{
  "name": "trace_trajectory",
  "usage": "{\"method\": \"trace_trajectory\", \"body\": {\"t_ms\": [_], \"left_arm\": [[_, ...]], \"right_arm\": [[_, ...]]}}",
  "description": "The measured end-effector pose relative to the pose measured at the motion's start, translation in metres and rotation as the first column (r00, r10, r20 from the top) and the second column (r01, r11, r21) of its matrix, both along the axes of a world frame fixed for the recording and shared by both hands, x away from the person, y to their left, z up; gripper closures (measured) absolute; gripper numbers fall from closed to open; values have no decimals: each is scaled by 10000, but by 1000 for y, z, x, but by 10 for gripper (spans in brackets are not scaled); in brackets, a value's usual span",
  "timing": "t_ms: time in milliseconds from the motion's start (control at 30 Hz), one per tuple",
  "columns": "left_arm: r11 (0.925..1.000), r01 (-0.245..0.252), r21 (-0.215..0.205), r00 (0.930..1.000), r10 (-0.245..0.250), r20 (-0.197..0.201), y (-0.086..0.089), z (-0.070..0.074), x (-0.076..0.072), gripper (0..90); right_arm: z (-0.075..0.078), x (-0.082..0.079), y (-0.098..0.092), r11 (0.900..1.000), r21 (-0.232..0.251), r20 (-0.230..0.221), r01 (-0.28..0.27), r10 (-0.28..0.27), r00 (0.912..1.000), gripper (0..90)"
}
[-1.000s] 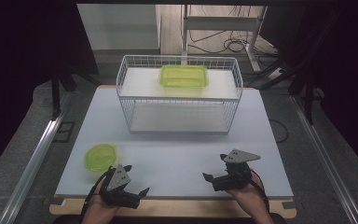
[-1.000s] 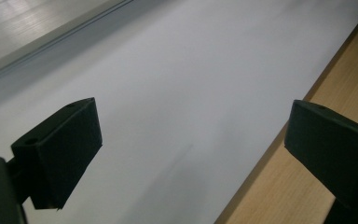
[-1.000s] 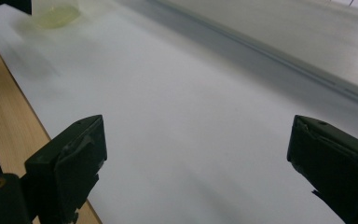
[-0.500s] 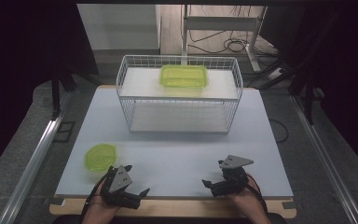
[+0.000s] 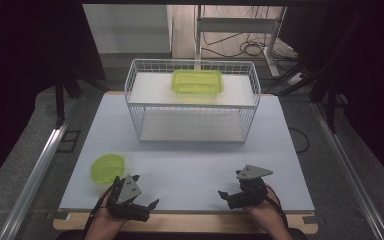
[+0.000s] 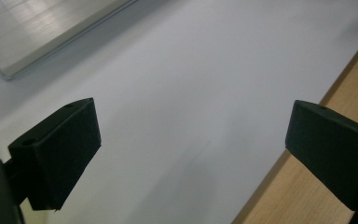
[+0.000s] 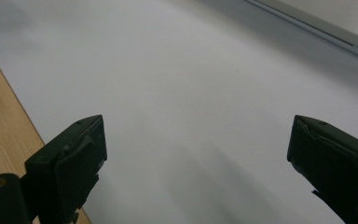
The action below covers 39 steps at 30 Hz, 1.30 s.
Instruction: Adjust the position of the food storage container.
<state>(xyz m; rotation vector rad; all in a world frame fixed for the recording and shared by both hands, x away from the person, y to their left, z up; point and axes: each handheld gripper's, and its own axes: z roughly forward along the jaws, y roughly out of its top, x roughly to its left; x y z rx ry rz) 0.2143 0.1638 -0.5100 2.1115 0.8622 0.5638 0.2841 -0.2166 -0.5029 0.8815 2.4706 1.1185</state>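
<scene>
L gripper (image 5: 142, 192) low, fingers wide apart, R gripper (image 5: 228, 196) same, 2 hands near edge

Lid (image 5: 108, 167) at 8 o'clock showing translucent lime green; container (image 5: 197, 81) at 12 o'clock matching it. Basket (image 5: 140, 112) showing white wire grid. Mat (image 5: 190, 165) appearing pale grey, table (image 5: 190, 221) edge light wood, jaws black.

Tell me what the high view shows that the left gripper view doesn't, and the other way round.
High view alone: the wire basket with the green container on its upper shelf, the round green lid on the mat, and the right gripper. Left gripper view alone: a close look at the left gripper, jaws wide apart with nothing between them. Both: the white mat and the wooden table edge.
</scene>
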Motion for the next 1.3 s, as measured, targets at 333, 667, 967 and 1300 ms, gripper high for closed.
{"method": "trace_trajectory", "body": {"t_ms": [333, 667, 967, 1300], "left_arm": [[9916, -891, -942, 9946, 937, 451, 37, 21, 5, 185], [9691, -2017, -1424, 9775, 2083, 334, 97, 29, 8, 712], [9101, -3807, -1635, 9229, 3849, -64, 155, 19, 10, 899], [8893, -4433, -1127, 8962, 4376, -726, 167, -2, 24, 899]], "right_arm": [[1, 3, -3, 9999, -13, 92, 122, -122, 9999, 50], [0, 5, -4, 9999, -161, 83, 58, -57, 9999, 55], [-1, 6, -4, 9997, -249, 0, -14, 14, 10000, 60], [-2, 6, -4, 9992, -395, -153, -96, 90, 9998, 64]]}}
